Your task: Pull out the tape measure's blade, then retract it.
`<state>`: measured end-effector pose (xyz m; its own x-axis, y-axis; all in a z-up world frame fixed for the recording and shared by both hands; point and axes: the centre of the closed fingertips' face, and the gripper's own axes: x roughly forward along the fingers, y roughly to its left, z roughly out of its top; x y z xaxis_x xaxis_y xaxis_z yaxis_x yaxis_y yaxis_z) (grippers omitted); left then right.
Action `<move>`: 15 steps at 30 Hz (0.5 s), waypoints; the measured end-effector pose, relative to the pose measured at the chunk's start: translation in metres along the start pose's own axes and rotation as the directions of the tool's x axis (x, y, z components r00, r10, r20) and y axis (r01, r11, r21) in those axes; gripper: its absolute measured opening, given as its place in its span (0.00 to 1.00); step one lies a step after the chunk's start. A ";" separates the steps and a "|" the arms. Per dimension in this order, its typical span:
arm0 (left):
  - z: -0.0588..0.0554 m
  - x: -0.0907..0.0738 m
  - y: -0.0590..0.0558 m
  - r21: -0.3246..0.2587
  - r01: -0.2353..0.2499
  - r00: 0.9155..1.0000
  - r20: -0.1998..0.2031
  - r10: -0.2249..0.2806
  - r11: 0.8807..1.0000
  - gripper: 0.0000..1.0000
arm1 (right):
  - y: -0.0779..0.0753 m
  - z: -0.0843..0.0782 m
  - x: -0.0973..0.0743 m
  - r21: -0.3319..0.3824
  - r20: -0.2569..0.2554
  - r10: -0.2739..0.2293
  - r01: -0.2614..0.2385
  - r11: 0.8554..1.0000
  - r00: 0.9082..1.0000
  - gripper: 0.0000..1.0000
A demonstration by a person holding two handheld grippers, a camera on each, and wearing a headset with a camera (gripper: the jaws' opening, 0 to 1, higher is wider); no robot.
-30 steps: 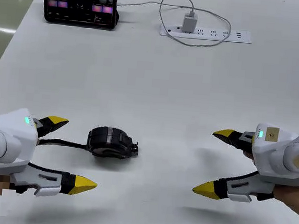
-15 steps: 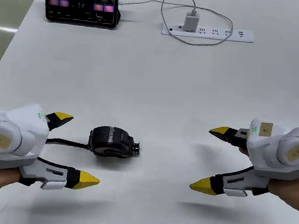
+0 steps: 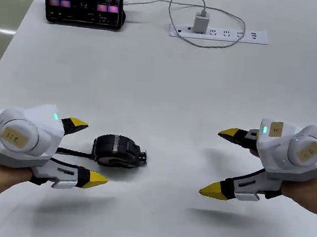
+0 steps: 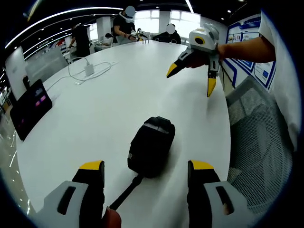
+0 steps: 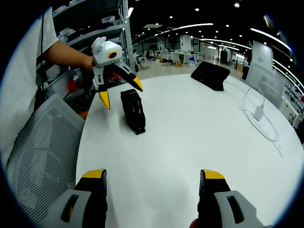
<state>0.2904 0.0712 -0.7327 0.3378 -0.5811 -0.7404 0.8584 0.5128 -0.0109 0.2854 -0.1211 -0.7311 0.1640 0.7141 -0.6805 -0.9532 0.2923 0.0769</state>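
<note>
Nearest us, our left tool (image 3: 89, 152) had slid in over the last second, jaws spread wide. Its yellow tips now straddled the black strap (image 3: 72, 153) just behind the tape measure (image 3: 117, 150). That lay flat on the white worktop (image 3: 166, 97) with no blade out and nothing gripping it. Our right tool (image 3: 214, 163), also open and empty, had crept inward a bit but sat well apart. We reckon this was the approach, pull not started. Power strip (image 3: 218, 34) and tablet (image 3: 82, 1) sat far back.
</note>
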 end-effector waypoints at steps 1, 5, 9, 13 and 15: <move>0.000 0.001 -0.001 0.005 0.007 1.000 -0.003 -0.007 1.000 0.66 | 0.000 0.000 0.000 -0.001 0.000 0.001 -0.001 1.000 1.000 0.78; 0.000 0.004 -0.002 0.023 0.028 1.000 -0.010 -0.028 0.999 0.58 | -0.001 0.002 0.002 -0.006 0.000 0.005 -0.005 1.000 1.000 0.78; -0.001 0.007 -0.003 0.039 0.041 0.999 -0.022 -0.040 0.998 0.53 | -0.001 0.002 0.004 -0.006 -0.002 0.009 -0.009 1.000 1.000 0.78; -0.003 0.009 -0.003 0.044 0.057 0.998 -0.036 -0.055 0.997 0.48 | -0.001 0.001 0.006 -0.009 -0.004 0.013 -0.013 1.000 1.000 0.78; -0.003 0.010 -0.005 0.050 0.067 0.997 -0.042 -0.065 0.996 0.45 | -0.002 0.001 0.007 -0.010 -0.004 0.014 -0.014 1.000 1.000 0.78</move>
<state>0.2888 0.0649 -0.7427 0.2647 -0.5864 -0.7656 0.8973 0.4405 -0.0272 0.2885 -0.1158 -0.7353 0.1498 0.7157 -0.6821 -0.9580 0.2757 0.0789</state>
